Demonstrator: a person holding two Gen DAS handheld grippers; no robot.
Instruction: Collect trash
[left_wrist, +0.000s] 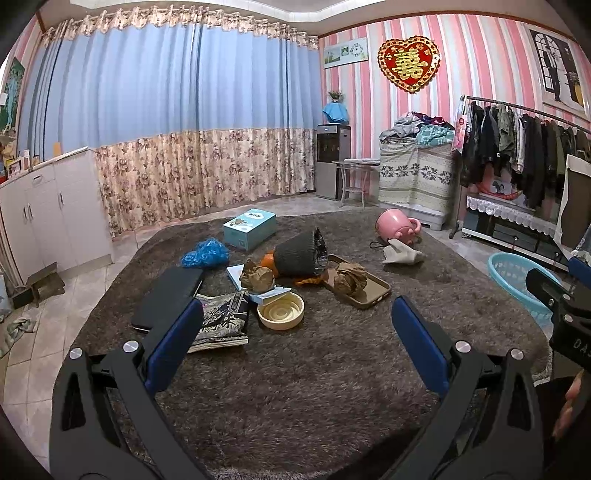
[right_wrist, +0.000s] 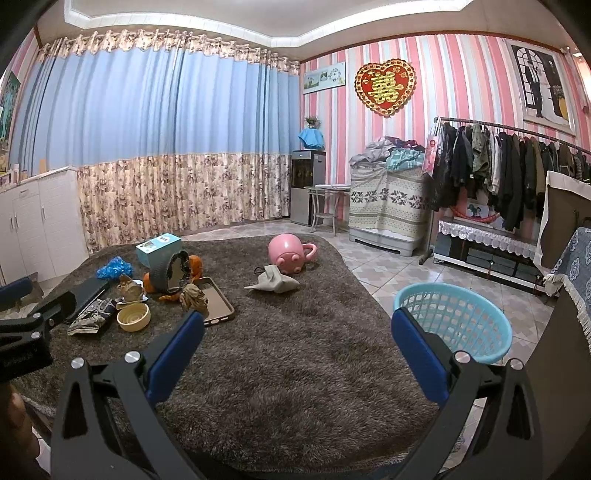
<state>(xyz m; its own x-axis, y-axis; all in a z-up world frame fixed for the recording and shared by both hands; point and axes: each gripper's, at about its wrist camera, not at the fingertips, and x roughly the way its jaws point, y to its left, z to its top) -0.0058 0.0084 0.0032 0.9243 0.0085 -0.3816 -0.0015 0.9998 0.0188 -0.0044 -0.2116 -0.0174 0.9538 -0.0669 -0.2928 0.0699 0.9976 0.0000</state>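
Both grippers hang over the rug, fingers apart and empty: left gripper (left_wrist: 295, 325), right gripper (right_wrist: 297, 334). Nothing looks collected yet. Crumpled brown paper (left_wrist: 349, 282) lies mid-frame on a phone case (left_wrist: 371, 293); the next move is likely reaching it. Only the right view shows the whole blue basket (right_wrist: 456, 314), lower right.

You have two crumpled brown paper balls on the shaggy brown rug (left_wrist: 295, 387), one (left_wrist: 256, 277) beside the toppled grey pot (left_wrist: 297, 254) and one (left_wrist: 350, 279) sitting on the brown phone case (left_wrist: 369, 291), with the empty light-blue basket (right_wrist: 454, 317) upright off the rug's right edge.
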